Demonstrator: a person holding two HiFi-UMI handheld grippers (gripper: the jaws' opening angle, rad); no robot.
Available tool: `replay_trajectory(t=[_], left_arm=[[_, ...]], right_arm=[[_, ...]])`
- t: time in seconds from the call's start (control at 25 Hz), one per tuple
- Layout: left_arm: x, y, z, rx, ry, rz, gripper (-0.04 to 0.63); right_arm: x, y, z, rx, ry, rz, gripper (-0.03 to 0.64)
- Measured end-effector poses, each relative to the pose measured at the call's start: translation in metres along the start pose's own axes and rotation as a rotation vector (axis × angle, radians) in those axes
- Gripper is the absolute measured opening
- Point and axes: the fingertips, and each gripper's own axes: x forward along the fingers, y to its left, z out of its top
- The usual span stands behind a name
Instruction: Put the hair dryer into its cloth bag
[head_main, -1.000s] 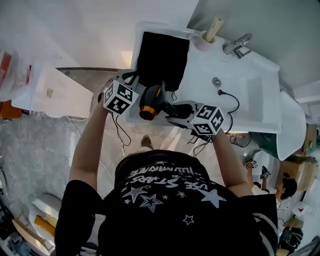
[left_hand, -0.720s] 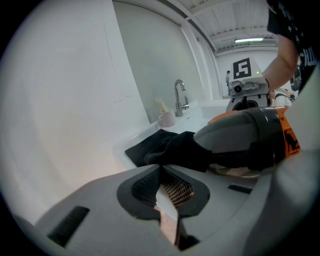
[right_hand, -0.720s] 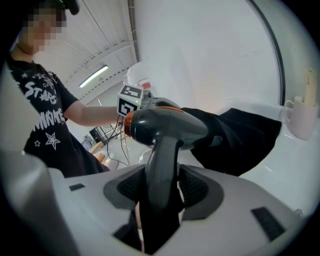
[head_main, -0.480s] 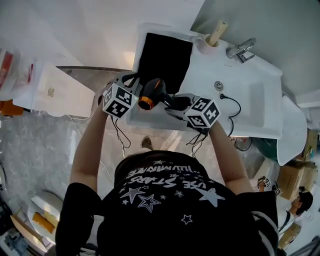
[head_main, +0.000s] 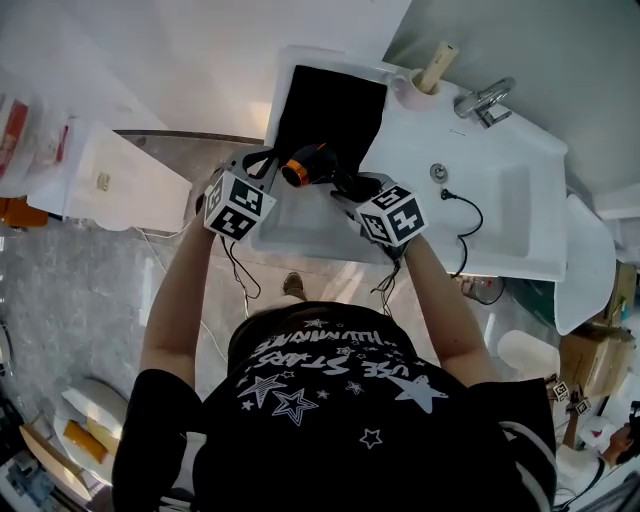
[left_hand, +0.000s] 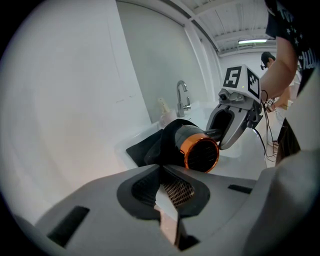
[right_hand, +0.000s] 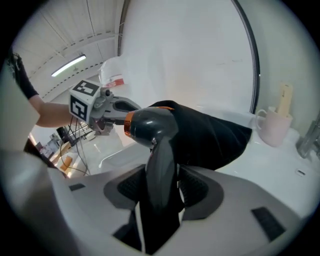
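Note:
A black cloth bag (head_main: 330, 112) lies on the white counter (head_main: 305, 228). My left gripper (head_main: 262, 168) is shut on the bag's near edge and holds it up, seen as black cloth (left_hand: 159, 145) rising from the closed tips of the left gripper (left_hand: 161, 167). The dark hair dryer (head_main: 312, 166) has an orange ring at its rear. My right gripper (head_main: 350, 190) is shut on its handle (right_hand: 160, 165). The dryer's body (right_hand: 150, 125) is at the bag's mouth (right_hand: 210, 137), with cloth draped over its front end. The orange rear grille (left_hand: 201, 154) faces my left gripper.
Right of the bag is the sink basin (head_main: 500, 205) with a chrome faucet (head_main: 482, 98) and a drain knob (head_main: 437, 172). A pale cup holding a stick (head_main: 418, 82) stands at the back. The dryer's black cord (head_main: 462, 215) trails over the counter and its front edge.
My right gripper has carried the dryer up and to the left, from the counter's front edge to the bag's mouth. The left gripper has stayed where it was.

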Motion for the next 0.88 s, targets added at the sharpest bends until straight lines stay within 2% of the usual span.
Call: replay_trajectory(t=[0.28, 0.68, 0.88], left_arm=[[-0.004, -0.003, 0.006, 0.004, -0.015, 0.008, 0.021], [-0.013, -0.006, 0.01, -0.008, -0.034, -0.009, 0.021], [-0.013, -0.008, 0.006, -0.003, -0.032, -0.022, 0.021]], right_arm=[[0.019, -0.02, 0.012, 0.03, -0.002, -0.11, 0.201], [0.042, -0.042, 0.027, 0.099, 0.009, -0.176, 0.201], [0.049, -0.059, 0.033, 0.123, 0.001, -0.236, 0.201]])
